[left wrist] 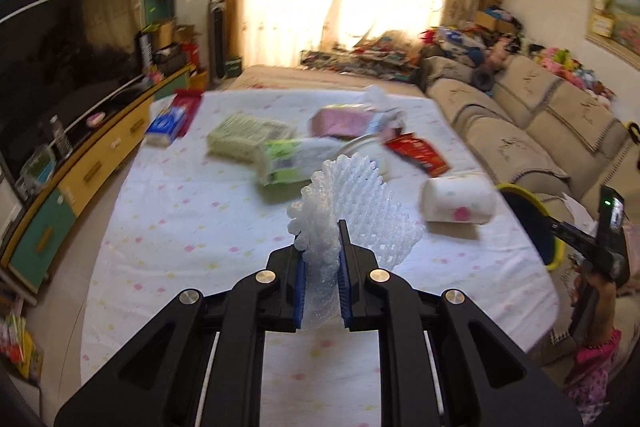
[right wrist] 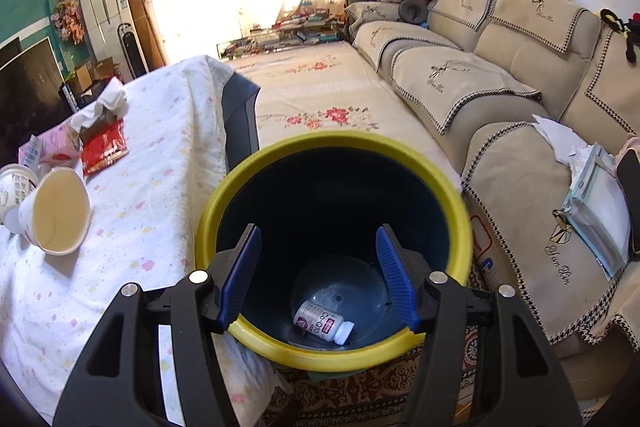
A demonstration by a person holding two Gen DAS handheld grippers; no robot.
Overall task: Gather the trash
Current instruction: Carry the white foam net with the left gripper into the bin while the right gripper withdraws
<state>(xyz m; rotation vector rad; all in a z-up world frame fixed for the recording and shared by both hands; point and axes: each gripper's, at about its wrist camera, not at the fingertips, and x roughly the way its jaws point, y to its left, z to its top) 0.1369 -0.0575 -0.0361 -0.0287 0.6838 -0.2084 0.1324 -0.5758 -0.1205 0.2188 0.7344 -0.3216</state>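
While your left gripper (left wrist: 322, 247) is pinching the white foam net sleeve (left wrist: 352, 203) between its blue pads, the jaws are standing almost pressed together, with the crushed mesh squeezed in the narrow gap and the rest of the sleeve fanning out above and to the right of the fingertips. You are holding it clear above the table's white, pastel-dotted cloth (left wrist: 192, 227). Beyond it, other litter is lying on the cloth, blurred: a pale green packet (left wrist: 280, 163), a red wrapper (left wrist: 418, 153), a pink box (left wrist: 340, 121), and a paper cup (left wrist: 456, 205) tipped on its side near the right edge.

Your right gripper (right wrist: 318, 267) is keeping its fingers part-way spread, and they are clamping the near rim of the yellow-rimmed bin (right wrist: 332, 143), one blue pad over the outer left of the rim, the other inside at the right. The bin's dark inside is facing you, and a small white pill bottle (right wrist: 322, 321) is lying on its bottom. This bin is hanging just off the table's right edge, between the cloth and the beige sofa (right wrist: 500, 75). From the left camera, your right hand (left wrist: 596, 287) and its gripper are showing at the far right, with the bin's rim beside them
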